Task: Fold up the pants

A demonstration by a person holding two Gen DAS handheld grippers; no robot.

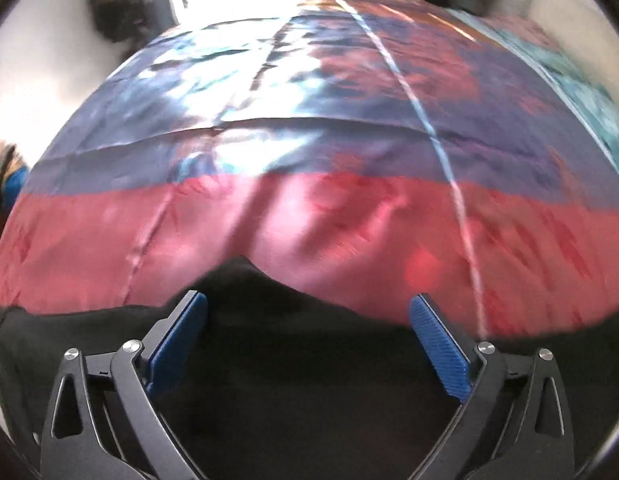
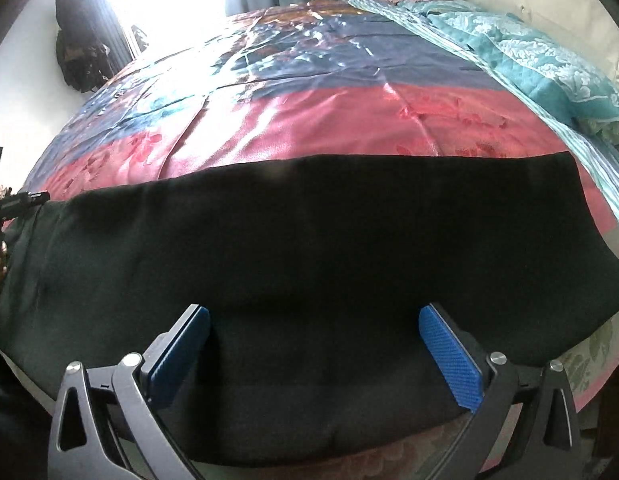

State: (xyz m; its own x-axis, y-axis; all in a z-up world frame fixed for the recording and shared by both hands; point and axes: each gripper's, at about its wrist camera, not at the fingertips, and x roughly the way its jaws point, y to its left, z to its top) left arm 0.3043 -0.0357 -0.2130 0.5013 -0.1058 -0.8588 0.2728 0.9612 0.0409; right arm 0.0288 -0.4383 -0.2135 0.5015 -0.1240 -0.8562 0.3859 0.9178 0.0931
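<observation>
Both the left tool [image 1: 308,312] and right tool [image 2: 314,325] are spread wide above the black pants [image 2: 309,232], nothing gripped.

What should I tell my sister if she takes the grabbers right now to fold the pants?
Left gripper: fingers wide open, holding nothing, low over the black pants; its view is blurred.
Right gripper: fingers wide open, holding nothing, over the pants' near edge.
Pants: spread as a long band across the shiny pink and blue bedspread. A teal quilt lies along the right side.
Done: pants laid flat, possibly leg over leg; cannot tell.
Left: probably grip an end and fold the length over.
</observation>
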